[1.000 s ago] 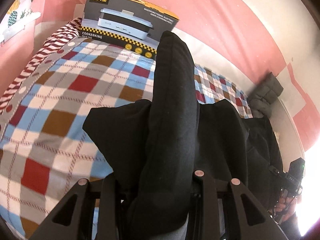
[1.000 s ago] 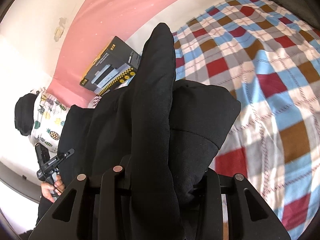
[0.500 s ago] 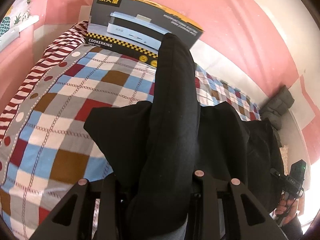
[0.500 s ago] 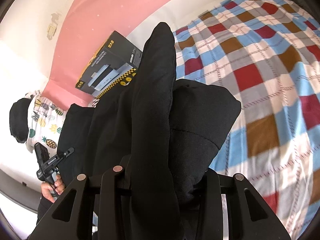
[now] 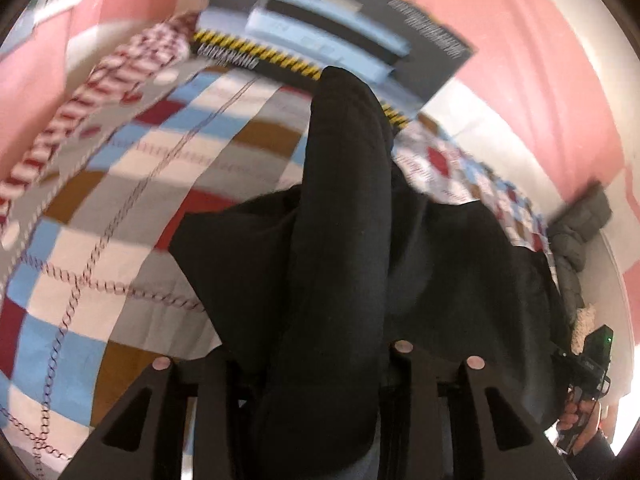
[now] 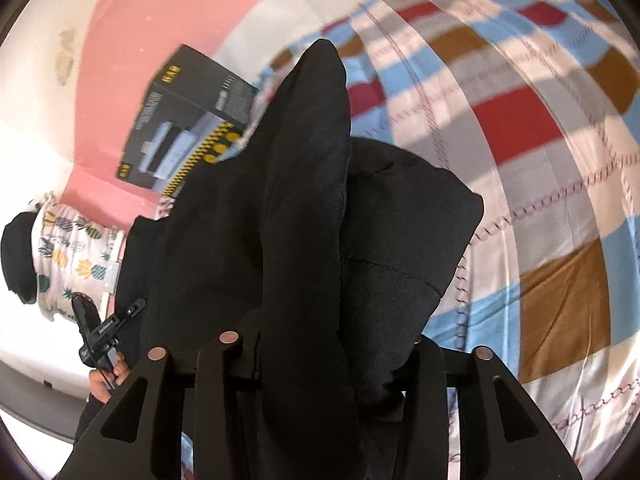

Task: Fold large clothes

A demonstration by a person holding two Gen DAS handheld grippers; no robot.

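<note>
Both grippers have dropped closer to the bed than a second ago, and the box now looms larger. The left gripper [image 5: 320, 364] and right gripper [image 6: 320, 344] each have a thick fold of the black garment [image 5: 340, 240] standing between their jaws, which are opening; whether the pads still press the cloth cannot be told. The garment spreads over the checked bedspread [image 5: 120, 208] between the two hands. Beyond it a dark appliance box [image 5: 340, 28] leans against the pink wall [image 5: 540, 92]. A pineapple-print cloth [image 6: 68, 240] lies at the far left.
</note>
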